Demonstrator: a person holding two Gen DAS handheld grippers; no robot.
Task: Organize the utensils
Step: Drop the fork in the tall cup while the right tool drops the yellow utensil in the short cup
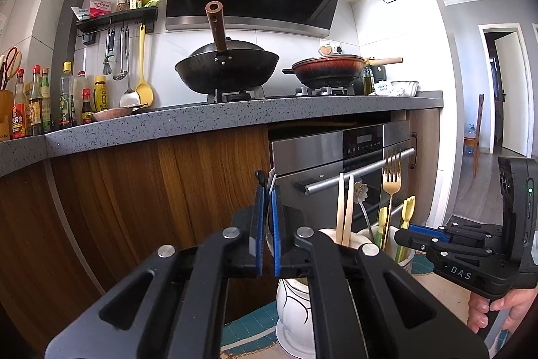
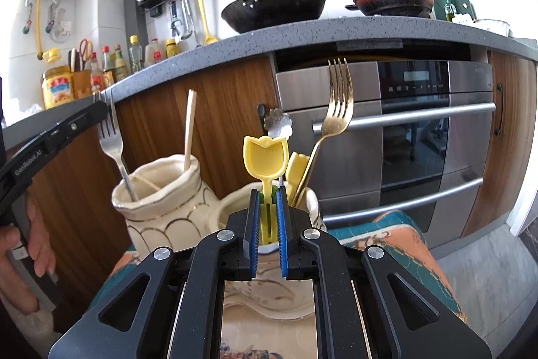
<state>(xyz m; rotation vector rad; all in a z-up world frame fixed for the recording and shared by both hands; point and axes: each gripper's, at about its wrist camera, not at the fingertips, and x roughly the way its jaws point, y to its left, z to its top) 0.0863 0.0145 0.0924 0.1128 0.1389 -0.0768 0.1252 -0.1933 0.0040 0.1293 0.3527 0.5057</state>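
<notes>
in the left wrist view, the left gripper [image 1: 267, 190] points almost level toward the wooden cabinet front under the grey counter [image 1: 235, 113]. its blue pads are drawn nearly together and pinch the tines of a silver fork [image 1: 271, 180], whose tips poke up just above the pads. below it stands a cream vase [image 1: 292, 318] with two chopsticks [image 1: 346, 207] sticking out. to the right, the right gripper [image 1: 403, 236] reaches in sideways, a hand [image 1: 494, 308] around its grip, near a second holder with a gold fork [image 1: 391, 180] and yellow handles.

in the right wrist view, the right gripper [image 2: 268, 190] tilts slightly downward over a cream cup [image 2: 312, 204]. its jaws stand narrow and clamp the stem of a yellow tulip-shaped utensil [image 2: 265, 157], which stands upright above the cup. the gold fork [image 2: 339, 96] leans in the same cup. at left, the left gripper [image 2: 104, 108] grips the silver fork [image 2: 112, 137], its handle down in the cream vase [image 2: 161, 190] beside one chopstick [image 2: 190, 130].
</notes>
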